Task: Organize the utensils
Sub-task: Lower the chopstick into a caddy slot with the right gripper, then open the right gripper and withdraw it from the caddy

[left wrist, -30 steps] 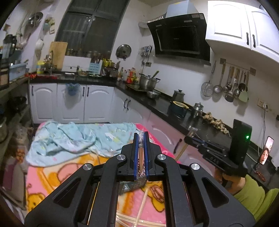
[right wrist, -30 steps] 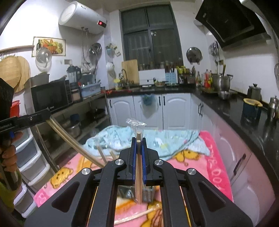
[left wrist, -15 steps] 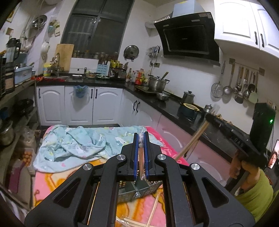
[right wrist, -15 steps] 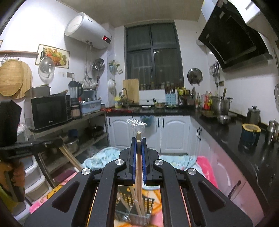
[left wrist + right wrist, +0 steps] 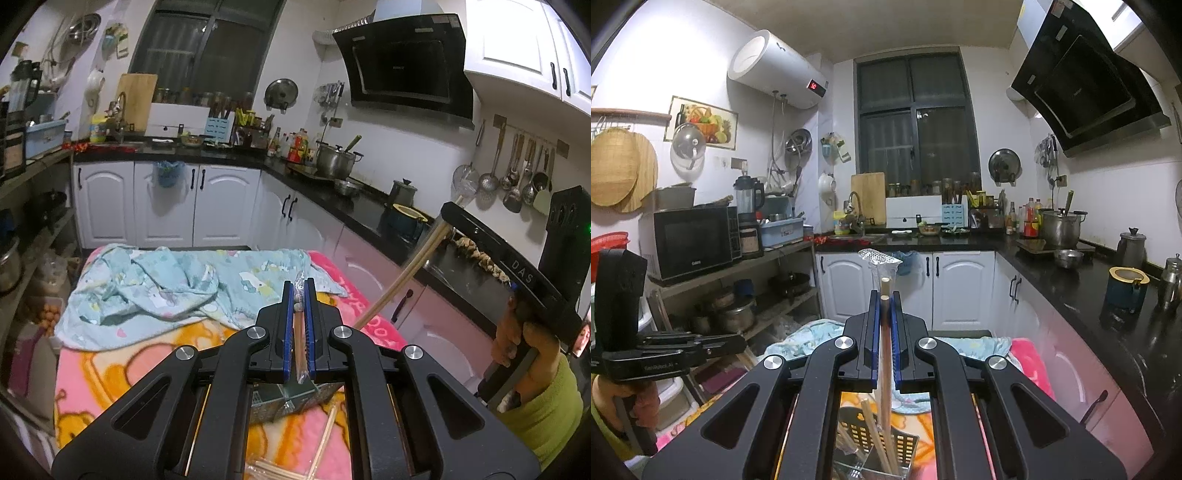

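My left gripper point(image 5: 299, 286) is shut on a wrapped pair of chopsticks point(image 5: 297, 332) that runs along its blue pads. Just under it, a perforated utensil holder point(image 5: 291, 402) stands on the pink blanket. My right gripper point(image 5: 885, 295) is shut on a wooden chopstick pair point(image 5: 885, 350) in a clear wrapper; the lower ends hang into the utensil holder point(image 5: 908, 441), which holds more chopsticks. The left wrist view shows the right gripper point(image 5: 448, 214) raised at the right, its chopsticks point(image 5: 399, 280) slanting down. Loose chopsticks point(image 5: 325, 443) lie on the blanket.
A crumpled light-blue cloth point(image 5: 166, 288) covers the far half of the blanket-covered table point(image 5: 92, 384). A black counter point(image 5: 1082, 291) with pots runs along the right. Shelves with a microwave point(image 5: 694, 240) stand on the left. A green sleeve point(image 5: 546, 413) is at the right.
The right gripper has risen with its chopsticks, and the holder has come into view beneath it. The left gripper has shifted over the holder, still shut on its wrapped pair.
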Available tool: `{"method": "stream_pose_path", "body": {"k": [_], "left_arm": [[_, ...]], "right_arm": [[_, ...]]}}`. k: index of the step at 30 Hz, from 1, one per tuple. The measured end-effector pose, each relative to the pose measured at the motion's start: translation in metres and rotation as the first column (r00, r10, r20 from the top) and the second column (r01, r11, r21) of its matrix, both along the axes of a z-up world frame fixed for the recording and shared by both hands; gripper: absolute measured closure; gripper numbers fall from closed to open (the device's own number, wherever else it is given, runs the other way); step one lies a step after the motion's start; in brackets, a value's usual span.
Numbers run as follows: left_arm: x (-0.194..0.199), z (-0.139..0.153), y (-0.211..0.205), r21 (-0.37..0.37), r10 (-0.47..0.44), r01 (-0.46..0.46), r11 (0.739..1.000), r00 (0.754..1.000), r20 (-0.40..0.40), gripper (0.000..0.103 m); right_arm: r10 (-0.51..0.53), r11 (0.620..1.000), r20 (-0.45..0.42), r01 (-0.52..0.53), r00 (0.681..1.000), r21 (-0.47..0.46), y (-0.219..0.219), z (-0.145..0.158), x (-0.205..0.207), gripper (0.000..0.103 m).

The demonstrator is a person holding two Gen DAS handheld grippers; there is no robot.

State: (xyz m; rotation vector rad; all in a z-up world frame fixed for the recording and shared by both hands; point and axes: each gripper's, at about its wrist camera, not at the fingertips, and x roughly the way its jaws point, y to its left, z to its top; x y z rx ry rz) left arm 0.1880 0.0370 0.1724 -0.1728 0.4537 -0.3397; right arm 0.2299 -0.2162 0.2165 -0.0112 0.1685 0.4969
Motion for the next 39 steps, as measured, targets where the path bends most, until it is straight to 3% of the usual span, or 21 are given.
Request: {"method": "stream_pose_path", "body": {"k": [36, 38, 39], "left_arm": [[0.031, -0.070, -0.018, 0.033, 0.000, 0.004, 0.999, 0.993, -0.119, 0.100], [0.031, -0.072, -0.016, 0.029, 0.005, -0.002, 1.000, 0.992, -0.125, 0.098], [0.031, -0.073, -0.015, 0.028, 0.010, -0.006, 1.000, 0.992, -0.125, 0.096]], "right_arm": [[-0.054, 0.996, -0.215, 0.038, 0.975, -0.076, 0.016, -0.099, 0.044, 0.097], [-0.062, 0.996, -0.231, 0.044, 0.971, -0.082, 0.016, -0.103, 0.045, 0.086], [-0.066, 0.996, -0.235, 0.048, 0.970, -0.081, 0.016, -0.105, 0.045, 0.075]]}}
